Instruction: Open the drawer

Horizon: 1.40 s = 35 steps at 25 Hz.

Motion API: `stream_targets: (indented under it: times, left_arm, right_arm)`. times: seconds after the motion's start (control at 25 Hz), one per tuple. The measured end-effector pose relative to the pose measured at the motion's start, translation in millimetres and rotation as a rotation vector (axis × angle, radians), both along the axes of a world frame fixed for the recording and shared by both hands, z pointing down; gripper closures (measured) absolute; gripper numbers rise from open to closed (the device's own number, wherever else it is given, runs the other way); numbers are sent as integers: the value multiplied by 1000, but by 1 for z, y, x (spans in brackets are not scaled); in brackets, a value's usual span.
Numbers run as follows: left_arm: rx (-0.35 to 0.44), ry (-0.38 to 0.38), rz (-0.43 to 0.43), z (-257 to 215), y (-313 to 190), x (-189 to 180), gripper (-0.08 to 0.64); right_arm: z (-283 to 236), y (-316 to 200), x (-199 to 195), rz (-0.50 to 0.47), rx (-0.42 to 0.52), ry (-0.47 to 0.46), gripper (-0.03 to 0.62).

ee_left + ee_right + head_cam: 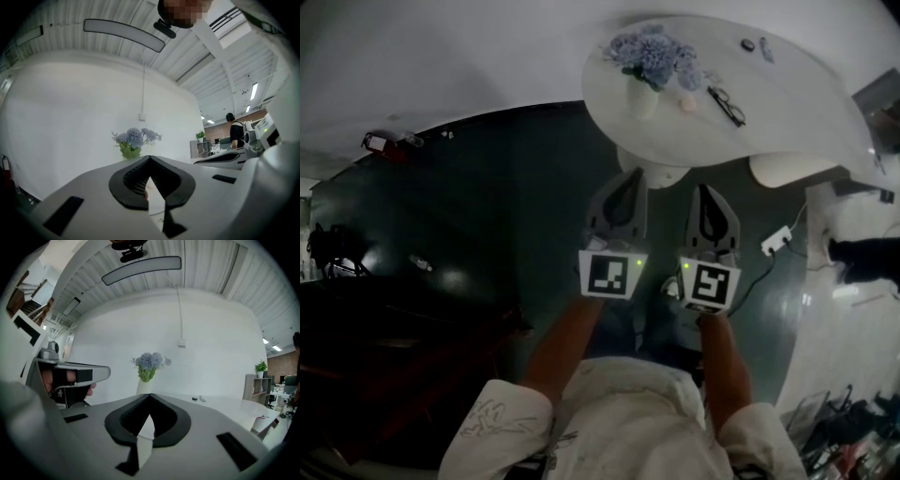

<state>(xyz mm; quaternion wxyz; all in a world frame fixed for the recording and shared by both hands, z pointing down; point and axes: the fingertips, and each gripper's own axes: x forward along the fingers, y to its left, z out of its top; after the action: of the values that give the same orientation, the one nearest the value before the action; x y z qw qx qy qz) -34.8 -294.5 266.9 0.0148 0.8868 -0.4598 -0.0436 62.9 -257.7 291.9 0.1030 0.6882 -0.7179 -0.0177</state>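
No drawer shows in any view. In the head view my left gripper (628, 184) and right gripper (706, 195) are held side by side over the dark floor, both pointing toward the white table (787, 84). Each is shut with nothing between the pads. In the left gripper view the left gripper (150, 157) has its tips meeting, and a vase of blue flowers (133, 143) stands beyond them. The right gripper (150, 395) looks the same in its own view, with the flower vase (149, 367) ahead and the left gripper's body (70, 376) beside it.
On the table stand the flower vase (652, 56), a pair of glasses (727, 105) and a small dark object (748, 44). The table's pedestal (652, 171) is just beyond the gripper tips. A white power strip (776, 241) with a cable lies on the floor at the right. A person (233, 129) stands far off.
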Motion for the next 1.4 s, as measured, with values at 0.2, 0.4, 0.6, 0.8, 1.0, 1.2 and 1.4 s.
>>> stream_targets:
  times: [0.2,0.4,0.6,0.8,1.0,1.2,1.4]
  left_arm:
    - [-68,-47,-6,57,0,17,565]
    - [-104,-53,-17,109,0,37,565]
    - [-139,-76,-37,170,3,48,565]
    - [-173,-87,-49,231,6,51,565]
    - [-169,-96,-43,277,5,60,565]
    - [-177,-83,-46,301,8,63,565]
    - [-173,-112,-37,319,2,68,565]
  right_arm:
    - [62,-3,15,-7,-84,-29,588]
    - [125,-9,32,-15,-117,-43,587]
    - [189,-15,46,-26,-133,-45,588]
    - [243,-21,54,-22,-142,-50,586]
    - [284,-30,63,-7,-132,-58,587]
    - [309,-34,67,-2,-130,-71,586]
    - [330,-55,73,-11,-137,-79,586]
